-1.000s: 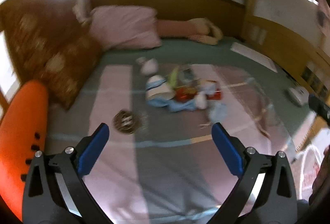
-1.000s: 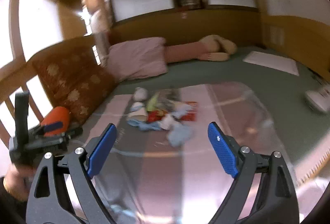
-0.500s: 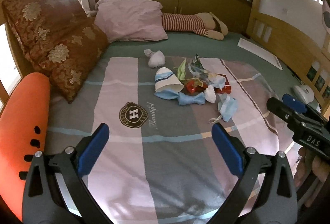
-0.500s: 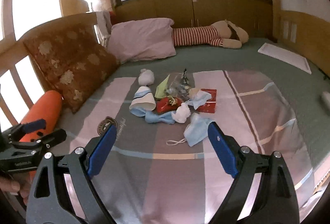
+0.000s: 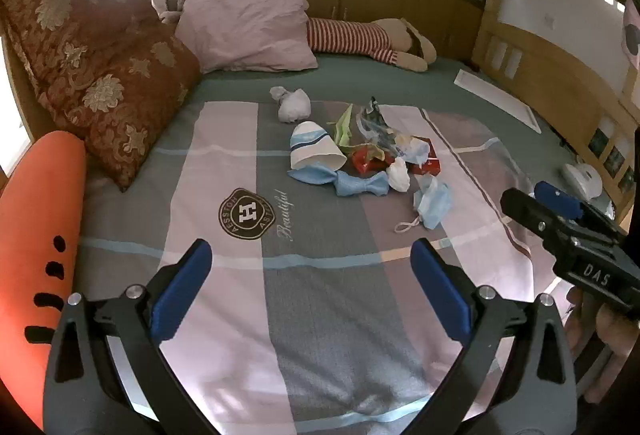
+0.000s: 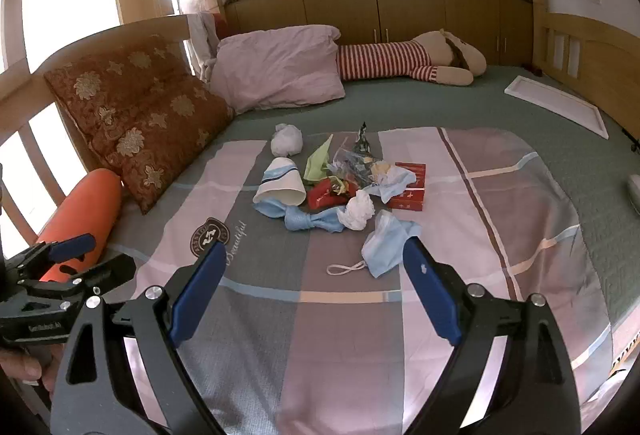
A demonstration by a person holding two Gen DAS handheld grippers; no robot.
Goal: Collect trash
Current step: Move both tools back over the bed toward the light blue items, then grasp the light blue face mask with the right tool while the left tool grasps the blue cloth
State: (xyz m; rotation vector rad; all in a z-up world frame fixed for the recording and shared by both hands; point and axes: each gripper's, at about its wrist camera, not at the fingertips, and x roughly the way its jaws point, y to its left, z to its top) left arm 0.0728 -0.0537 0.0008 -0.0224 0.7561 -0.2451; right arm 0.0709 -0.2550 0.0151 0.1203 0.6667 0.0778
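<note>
A heap of trash lies mid-bed on the striped blanket [image 5: 248,163]: a paper cup [image 5: 314,151], a blue bow-shaped cloth [image 5: 340,182], a white crumpled tissue [image 5: 399,175], a blue face mask [image 5: 433,199], a red box [image 5: 427,159], a green wrapper [image 5: 343,125] and a white wad [image 5: 294,106]. The same cup [image 6: 280,186], mask [image 6: 386,245] and tissue [image 6: 358,211] show in the right wrist view. My left gripper [image 5: 311,287] is open and empty, short of the heap. My right gripper [image 6: 316,289] is open and empty, just short of the mask.
A brown patterned cushion [image 5: 100,75], a pink pillow [image 5: 248,31] and a striped plush toy [image 5: 360,39] lie at the head of the bed. An orange bolster [image 5: 36,235] lies at the left edge. A white board [image 6: 560,107] lies far right.
The views have steadied from blur to sharp. Both grippers have come lower and closer to the bed, and each now shows in the other's view. Both stay open.
</note>
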